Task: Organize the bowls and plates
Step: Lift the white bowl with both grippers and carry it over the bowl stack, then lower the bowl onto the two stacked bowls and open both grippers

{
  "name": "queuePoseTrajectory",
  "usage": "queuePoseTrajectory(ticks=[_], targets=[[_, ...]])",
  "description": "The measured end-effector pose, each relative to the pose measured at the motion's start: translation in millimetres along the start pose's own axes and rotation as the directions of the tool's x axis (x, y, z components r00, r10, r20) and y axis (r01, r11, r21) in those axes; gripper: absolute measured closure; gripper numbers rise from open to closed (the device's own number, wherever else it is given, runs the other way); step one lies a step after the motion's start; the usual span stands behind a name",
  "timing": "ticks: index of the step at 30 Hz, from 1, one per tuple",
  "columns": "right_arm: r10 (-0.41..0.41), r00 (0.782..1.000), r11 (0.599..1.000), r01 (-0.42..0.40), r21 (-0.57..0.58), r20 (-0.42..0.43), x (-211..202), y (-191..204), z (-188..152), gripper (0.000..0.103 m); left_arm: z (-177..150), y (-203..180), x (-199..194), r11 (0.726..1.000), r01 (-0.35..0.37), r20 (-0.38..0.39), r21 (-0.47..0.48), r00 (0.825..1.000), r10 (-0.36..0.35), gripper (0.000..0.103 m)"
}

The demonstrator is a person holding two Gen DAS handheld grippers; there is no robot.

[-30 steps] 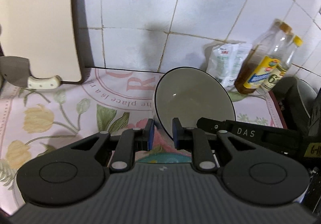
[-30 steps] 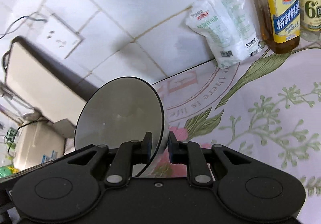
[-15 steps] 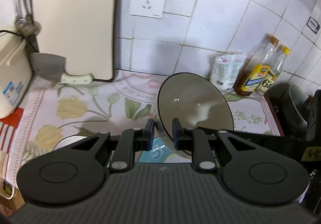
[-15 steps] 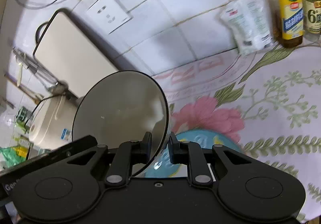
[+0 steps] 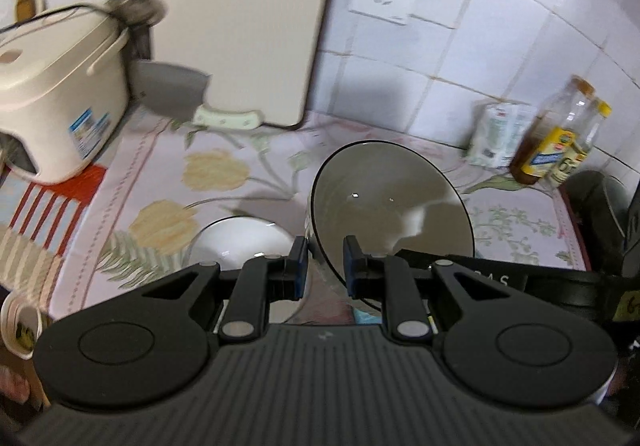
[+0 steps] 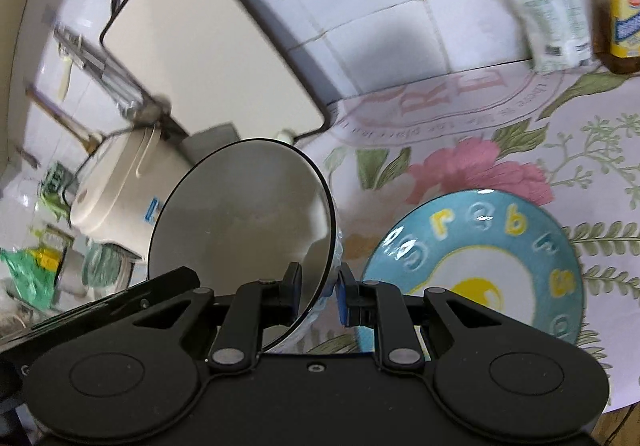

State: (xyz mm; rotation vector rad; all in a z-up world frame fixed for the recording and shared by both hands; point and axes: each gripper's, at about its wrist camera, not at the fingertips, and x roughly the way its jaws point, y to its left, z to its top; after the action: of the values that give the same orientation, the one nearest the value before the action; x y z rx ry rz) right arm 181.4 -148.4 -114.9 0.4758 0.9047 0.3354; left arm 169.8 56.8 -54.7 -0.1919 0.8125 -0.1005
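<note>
We hold one grey bowl (image 5: 390, 206) tilted in the air above the counter (image 5: 224, 174), both tongs clenched on its dark rim: the left tongs (image 5: 324, 266) at one side, the right tongs (image 6: 318, 292) at the opposite side. Below it sit a white bowl (image 5: 240, 242) and a blue plate (image 6: 480, 266) on the flowered cloth.

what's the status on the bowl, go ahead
Left gripper and right gripper both shut on bowl rim, bowl tilted off the counter. White bowl and blue plate below.
</note>
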Motion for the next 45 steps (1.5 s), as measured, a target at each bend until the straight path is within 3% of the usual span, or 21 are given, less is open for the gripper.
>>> queuePoseTrajectory(ticks=[8,18,23,27,32,36,40,45], targets=[[-0.03,0.997,0.995,0.022,-0.101,-0.078,36.0,35.3,-7.5,0.08,-7.4,45.0,12.6,0.997,-0.035,-0.043,-0.075,0.999,0.032,0.086],[-0.064,0.988,0.988,0.043,-0.148,-0.144,76.5,51.5,-17.1,0.078,-14.4,72.7,38.7,0.991,-0.077,-0.106,-0.108,0.992,0.066,0.086],[-0.134,0.985,0.969,0.108,-0.221,-0.107,88.4,65.7,-25.4,0.077,-15.6,77.9,48.5,0.989,-0.092,-0.121,-0.12,0.99,0.078,0.086],[-0.139,0.986,0.961,0.11,-0.255,-0.097,93.3,66.3,-27.9,0.077,-18.9,76.3,52.9,0.989,-0.112,-0.12,-0.101,0.988,0.1,0.086],[-0.198,0.98,0.913,0.174,-0.368,-0.03,96.9,78.2,-35.2,0.075,-27.0,79.9,61.1,0.985,-0.116,-0.143,-0.124,0.985,0.098,0.086],[-0.198,0.98,0.892,0.176,-0.417,-0.009,97.8,79.8,-39.0,0.073,-28.0,81.4,59.7,0.983,-0.12,-0.145,-0.136,0.984,0.1,0.087],[-0.241,0.97,0.841,0.217,-0.495,0.015,101.2,85.1,-44.3,0.072,-28.5,87.2,59.6,0.98,-0.1,-0.146,-0.17,0.986,0.075,0.087],[-0.229,0.973,0.851,0.212,-0.48,0.023,104.6,79.2,-45.7,0.07,-28.4,85.0,59.3,0.984,-0.104,-0.139,-0.147,0.987,0.083,0.087]])
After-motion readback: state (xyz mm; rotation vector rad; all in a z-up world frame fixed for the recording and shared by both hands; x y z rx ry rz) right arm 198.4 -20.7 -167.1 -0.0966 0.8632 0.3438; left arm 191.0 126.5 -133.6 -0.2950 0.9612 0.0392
